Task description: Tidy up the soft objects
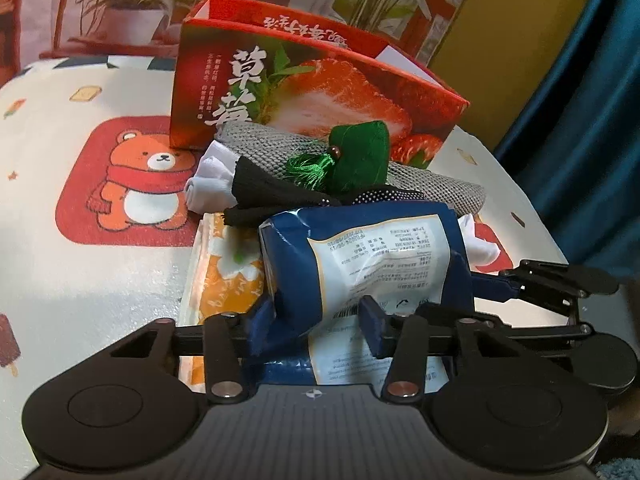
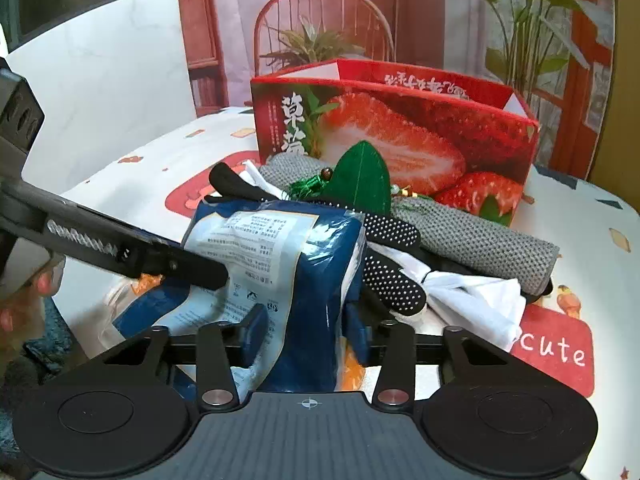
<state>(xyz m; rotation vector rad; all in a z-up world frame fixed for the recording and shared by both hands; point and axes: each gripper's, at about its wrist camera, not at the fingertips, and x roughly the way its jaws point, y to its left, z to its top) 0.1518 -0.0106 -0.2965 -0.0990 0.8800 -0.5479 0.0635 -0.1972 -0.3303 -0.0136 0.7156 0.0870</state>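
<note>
A blue and white soft packet (image 1: 360, 256) lies at the front of a pile on the table. My left gripper (image 1: 316, 320) is shut on its near end. My right gripper (image 2: 306, 332) is shut on the same packet (image 2: 280, 264) from the other side. Behind it lie a grey knitted cloth (image 1: 432, 180), a green leaf-shaped sachet with a tassel (image 1: 356, 156), black dotted gloves (image 2: 392, 256), white cloth (image 2: 476, 300) and an orange flowered packet (image 1: 228, 276). An open red strawberry box (image 1: 320, 92) stands behind the pile.
The table has a white cover with a bear print (image 1: 140, 176) and a red "cute" patch (image 2: 556, 352). A printed backdrop with plants and a chair rises behind. A blue curtain (image 1: 592, 120) hangs at the right. The left gripper's arm (image 2: 120, 248) crosses the right wrist view.
</note>
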